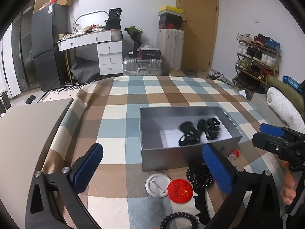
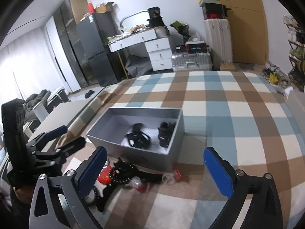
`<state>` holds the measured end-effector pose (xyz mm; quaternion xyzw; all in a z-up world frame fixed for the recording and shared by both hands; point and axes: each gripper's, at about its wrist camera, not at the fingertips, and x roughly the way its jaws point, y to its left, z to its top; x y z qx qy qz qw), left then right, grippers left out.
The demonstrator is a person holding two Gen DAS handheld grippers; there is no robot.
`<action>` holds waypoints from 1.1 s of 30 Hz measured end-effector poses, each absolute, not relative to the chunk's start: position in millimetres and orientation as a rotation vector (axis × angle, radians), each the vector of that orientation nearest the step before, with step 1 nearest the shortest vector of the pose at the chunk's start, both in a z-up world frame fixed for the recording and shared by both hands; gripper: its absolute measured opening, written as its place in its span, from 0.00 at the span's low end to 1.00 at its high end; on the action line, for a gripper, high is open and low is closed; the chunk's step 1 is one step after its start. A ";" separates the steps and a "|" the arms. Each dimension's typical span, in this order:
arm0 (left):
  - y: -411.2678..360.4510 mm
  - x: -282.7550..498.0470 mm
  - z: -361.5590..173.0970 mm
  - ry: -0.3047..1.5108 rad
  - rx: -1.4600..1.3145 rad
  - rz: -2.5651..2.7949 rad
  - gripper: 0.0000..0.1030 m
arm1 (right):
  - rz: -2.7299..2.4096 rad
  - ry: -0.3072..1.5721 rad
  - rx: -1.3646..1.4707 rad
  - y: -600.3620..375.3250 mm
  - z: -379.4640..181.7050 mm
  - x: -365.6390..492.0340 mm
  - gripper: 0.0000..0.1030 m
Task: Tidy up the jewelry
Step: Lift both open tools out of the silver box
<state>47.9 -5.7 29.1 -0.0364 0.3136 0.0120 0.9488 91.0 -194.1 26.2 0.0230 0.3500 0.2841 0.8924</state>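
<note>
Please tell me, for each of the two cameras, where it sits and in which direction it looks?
Left wrist: sits on the left gripper, looks forward over the checked tablecloth at the open grey rectangular box; shows its blue-padded fingers, open, and the right gripper.
Right wrist: sits on the right gripper, looks at the same box from its right; shows its open fingers and the left gripper.
Shared: box, red round badge, door.

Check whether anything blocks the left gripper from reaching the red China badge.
Nothing visible does. The left gripper is open above the red China badge, which lies uncovered on the cloth, overlapping a silver badge.
</note>
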 end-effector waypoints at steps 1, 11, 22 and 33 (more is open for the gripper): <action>-5.3 47.6 28.4 0.636 -0.074 0.028 0.99 | 0.589 0.732 0.048 -195.1 24.7 90.8 1.00; -5.9 50.1 13.0 0.685 -0.056 0.027 0.99 | 0.534 0.822 -0.052 -197.0 4.2 99.2 0.98; -9.7 49.1 5.7 0.713 -0.044 0.022 0.99 | 0.523 0.921 -0.099 -192.7 -20.2 103.0 0.70; -12.8 49.8 2.3 0.729 -0.039 0.013 0.99 | 0.525 0.959 -0.100 -192.0 -30.8 107.6 0.56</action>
